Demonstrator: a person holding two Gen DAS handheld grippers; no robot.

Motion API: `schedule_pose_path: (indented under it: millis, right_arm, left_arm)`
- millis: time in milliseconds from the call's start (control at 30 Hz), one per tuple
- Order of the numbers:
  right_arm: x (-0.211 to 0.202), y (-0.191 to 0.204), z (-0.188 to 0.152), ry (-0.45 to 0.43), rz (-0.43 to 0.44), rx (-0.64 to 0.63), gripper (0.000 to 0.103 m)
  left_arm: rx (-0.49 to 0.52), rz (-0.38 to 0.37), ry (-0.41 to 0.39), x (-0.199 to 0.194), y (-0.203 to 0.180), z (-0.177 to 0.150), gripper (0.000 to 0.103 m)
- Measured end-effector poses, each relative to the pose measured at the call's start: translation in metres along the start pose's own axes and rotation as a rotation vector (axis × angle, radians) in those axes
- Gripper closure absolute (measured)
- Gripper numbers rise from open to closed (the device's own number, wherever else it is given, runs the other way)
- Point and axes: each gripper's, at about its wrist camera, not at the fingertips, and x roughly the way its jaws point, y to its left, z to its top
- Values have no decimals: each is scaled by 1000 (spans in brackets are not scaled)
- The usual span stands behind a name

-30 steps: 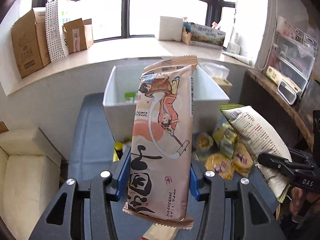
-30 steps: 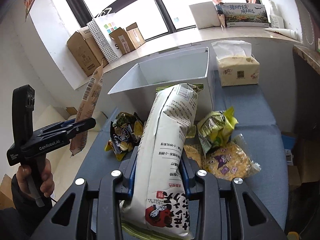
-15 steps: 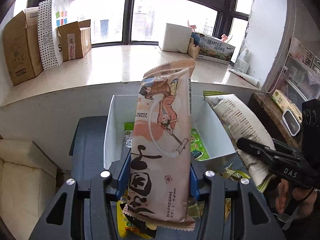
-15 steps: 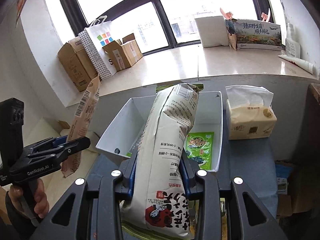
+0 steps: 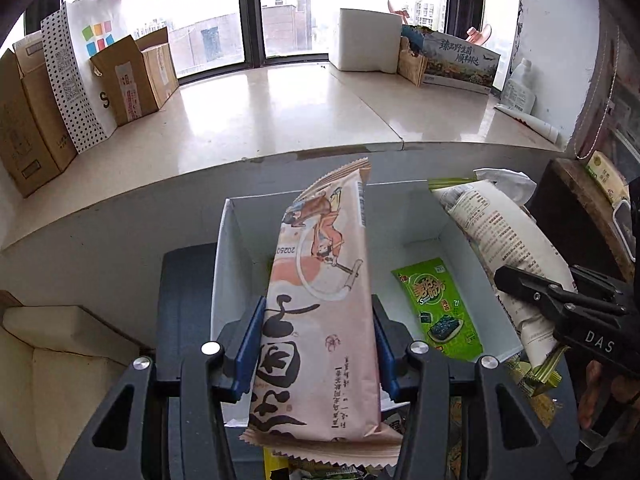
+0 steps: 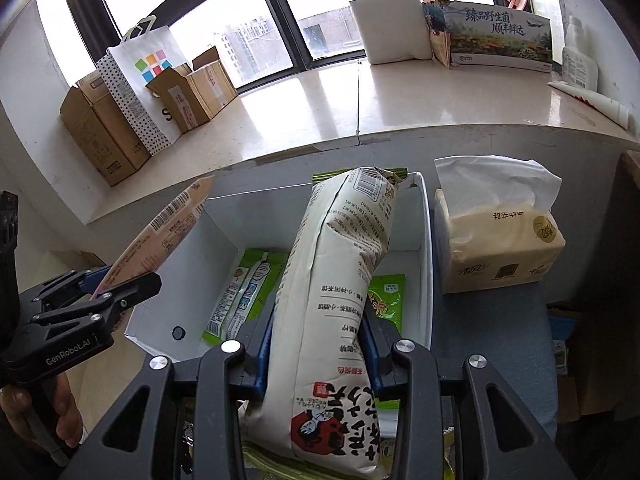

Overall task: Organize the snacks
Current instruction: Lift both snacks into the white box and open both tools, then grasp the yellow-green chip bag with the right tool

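By a bright window, a white bin [image 5: 224, 280] sits below me. My left gripper [image 5: 318, 344] clasps a light pink snack pack [image 5: 320, 320] midway; my right gripper [image 6: 316, 344], jaws opening, carries a soft crinkly white bag [image 6: 332, 300].

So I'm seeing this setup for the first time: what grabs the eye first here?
Two snack packs held up over the white bin: the left gripper clamps a pink illustrated pack, and a tall cream bag stands between the right gripper's opening jaws. Green seaweed packets already lie on the bin's floor, and a tissue pack sits just right of it.
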Motion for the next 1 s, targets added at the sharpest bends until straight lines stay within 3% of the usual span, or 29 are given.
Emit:
schedule_pose_path:
  millis: [33, 67, 133, 200, 367, 500, 600, 733, 867, 1000]
  right_arm:
    - [2, -1, 0, 4, 3, 2, 48]
    - [3, -2, 1, 7, -7, 7, 26]
    - [1, -3, 2, -15, -39, 11, 14]
    - [-3, -3, 2, -34, -33, 7, 14]
    - [-9, -1, -1, -42, -37, -8, 14]
    - [-16, 0, -9, -39, -10, 8, 13]
    - [-32, 5, -24, -65, 25, 7, 3]
    - [-62, 14, -54, -106, 69, -17, 0]
    - [-87, 22, -93, -124, 97, -59, 0]
    - [-101, 22, -135, -118, 122, -64, 0]
  left_arm:
    - [-6, -10, 3, 3, 2, 0, 45]
    - [-12, -10, 4, 5, 3, 0, 42]
    - [-22, -12, 4, 7, 7, 0, 18]
    - [-22, -8, -6, 4, 9, -2, 11]
    - [-23, -6, -12, -3, 13, -8, 10]
    - [-32, -9, -31, -17, 17, -22, 2]
    - [-21, -8, -50, -32, 19, -39, 0]
    - [-6, -5, -86, -55, 21, -67, 0]
    - [-14, -89, -129, -81, 22, -101, 0]
    - [-23, -96, -149, -100, 17, -138, 0]
